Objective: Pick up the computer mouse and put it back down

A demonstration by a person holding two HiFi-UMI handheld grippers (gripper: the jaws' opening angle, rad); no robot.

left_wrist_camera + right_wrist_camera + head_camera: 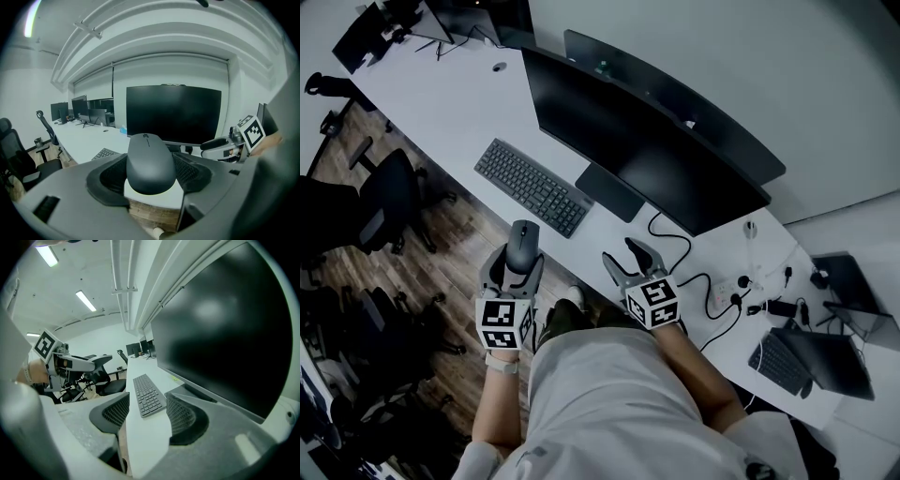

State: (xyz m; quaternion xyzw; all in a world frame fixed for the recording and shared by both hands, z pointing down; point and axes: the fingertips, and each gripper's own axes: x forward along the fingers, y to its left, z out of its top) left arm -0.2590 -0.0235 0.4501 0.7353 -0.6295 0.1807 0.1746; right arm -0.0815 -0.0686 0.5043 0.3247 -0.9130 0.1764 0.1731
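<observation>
A dark grey computer mouse [523, 242] sits between the jaws of my left gripper [517, 263] at the front edge of the white desk [459, 103]. In the left gripper view the mouse [150, 159] fills the gap between the pads, with the left gripper [151, 174] shut on its sides. A strip of desk edge shows just under it; I cannot tell whether it touches the desk. My right gripper [622, 255] hovers over the desk edge to the right, open with nothing in it. In its own view the right gripper [146, 416] frames bare desk.
A dark keyboard [532, 187] lies behind the mouse, in front of a large black monitor [647, 155]. Cables and a power strip [731, 286] lie to the right, with a second keyboard [778, 364] beyond. Office chairs [384, 197] stand on the wood floor at left.
</observation>
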